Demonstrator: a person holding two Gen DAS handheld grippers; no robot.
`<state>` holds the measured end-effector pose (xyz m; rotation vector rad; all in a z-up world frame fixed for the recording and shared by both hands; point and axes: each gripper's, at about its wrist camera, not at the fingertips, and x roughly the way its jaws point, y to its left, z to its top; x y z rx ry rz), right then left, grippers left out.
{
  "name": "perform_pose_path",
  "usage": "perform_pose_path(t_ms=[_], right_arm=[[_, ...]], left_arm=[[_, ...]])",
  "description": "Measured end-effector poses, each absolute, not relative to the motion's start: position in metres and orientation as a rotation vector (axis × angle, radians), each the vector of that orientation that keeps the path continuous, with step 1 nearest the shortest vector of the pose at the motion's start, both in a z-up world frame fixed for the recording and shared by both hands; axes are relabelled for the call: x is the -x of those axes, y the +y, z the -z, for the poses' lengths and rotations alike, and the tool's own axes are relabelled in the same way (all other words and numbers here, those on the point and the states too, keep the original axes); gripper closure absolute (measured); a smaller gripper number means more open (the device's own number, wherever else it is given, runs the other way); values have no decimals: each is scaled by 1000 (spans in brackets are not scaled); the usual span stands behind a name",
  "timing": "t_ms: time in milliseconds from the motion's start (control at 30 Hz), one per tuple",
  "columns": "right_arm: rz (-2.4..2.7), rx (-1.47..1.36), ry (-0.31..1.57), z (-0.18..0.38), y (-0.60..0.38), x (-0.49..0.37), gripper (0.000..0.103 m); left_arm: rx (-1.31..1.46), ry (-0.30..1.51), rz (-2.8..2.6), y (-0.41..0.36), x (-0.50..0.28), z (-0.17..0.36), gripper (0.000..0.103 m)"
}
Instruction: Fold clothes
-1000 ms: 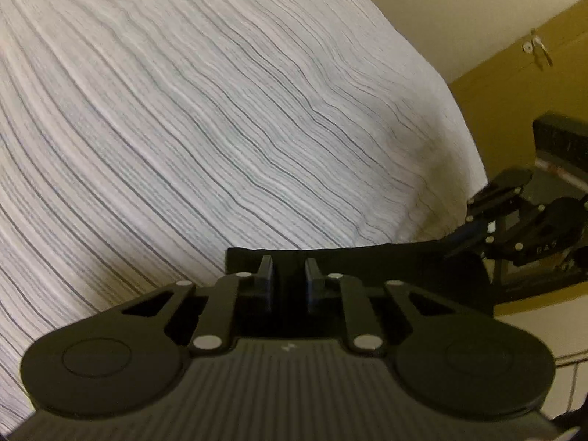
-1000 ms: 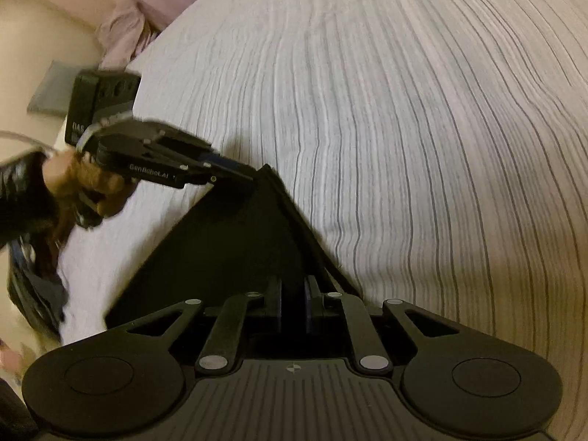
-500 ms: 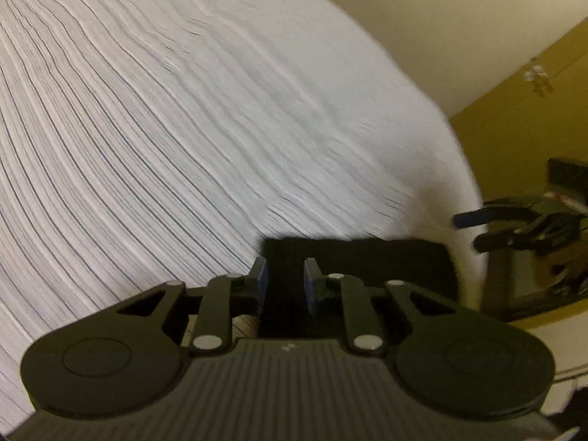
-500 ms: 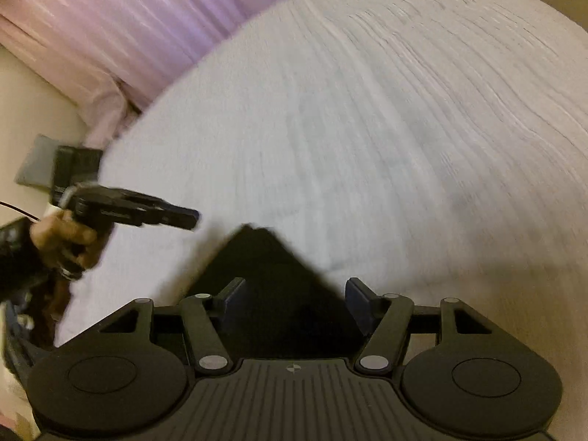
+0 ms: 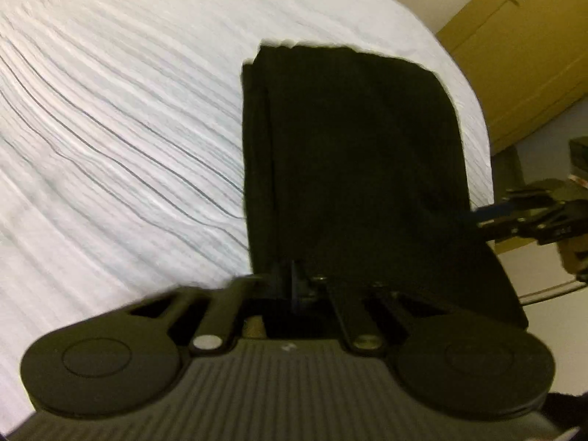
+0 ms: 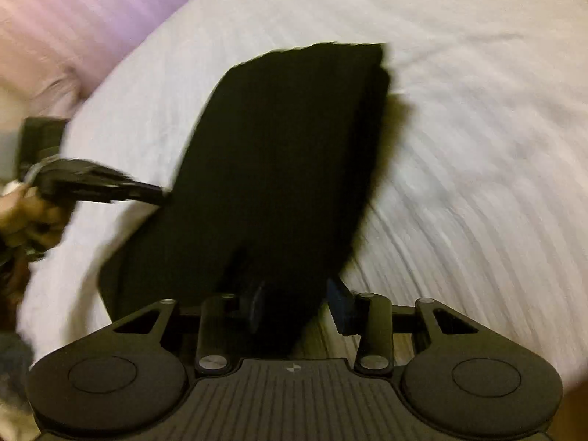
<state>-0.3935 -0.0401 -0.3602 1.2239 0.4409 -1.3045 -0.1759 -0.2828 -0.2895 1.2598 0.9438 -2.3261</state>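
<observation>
**Black garment lifted by its near edge over the bed**

Black garment point(image 5: 352, 154) is the nearest thing to both sets of fingers. In the left wrist view the left gripper point(image 5: 290, 286) has its jaws drawn close together on the near hem, so it looks clamped on the cloth. In the right wrist view the right gripper point(image 6: 299, 301) stands with its jaws apart, the fabric hanging between them and against the inner pad; whether it is pinching anything I cannot tell, and it reads as spread.

From both grippers the garment runs straight ahead, its long axis pointing away along the fingers, near edge at the tips and far edge resting out on the striped bedsheet point(image 5: 121, 117). Both hands sit at the same near edge, one at each corner, so neither is clearly closer. Any fold would probably carry that near edge forward onto the far one.

The cloth looks folded already into a long, narrow panel, with layered edges showing along its left side. It is plain, dark and limp; motion blur hides finer detail.

Beyond the bed are a pink curtain point(image 6: 73, 11) and a yellowish door point(image 5: 522, 55).
</observation>
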Motion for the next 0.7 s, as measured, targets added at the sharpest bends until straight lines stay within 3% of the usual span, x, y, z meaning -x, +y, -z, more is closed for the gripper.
perform_pose_path(t_ms=[167, 300, 433, 567, 700], right_arm=[[1382, -1296, 255, 334, 19, 365, 62], [1367, -1383, 121, 336, 37, 353, 62], [1340, -1430, 42, 356, 33, 351, 63], [1302, -1538, -200, 385, 37, 382, 63], [1265, -1634, -350, 406, 37, 401, 63]], left_arm=[[-1249, 895, 2403, -237, 157, 260, 82], [-1289, 966, 2440, -201, 160, 272, 80], [-1392, 981, 2388, -182, 166, 303, 80], [-1330, 1103, 2330, -188, 160, 316, 80], [-1345, 1090, 2327, -188, 162, 317, 82]])
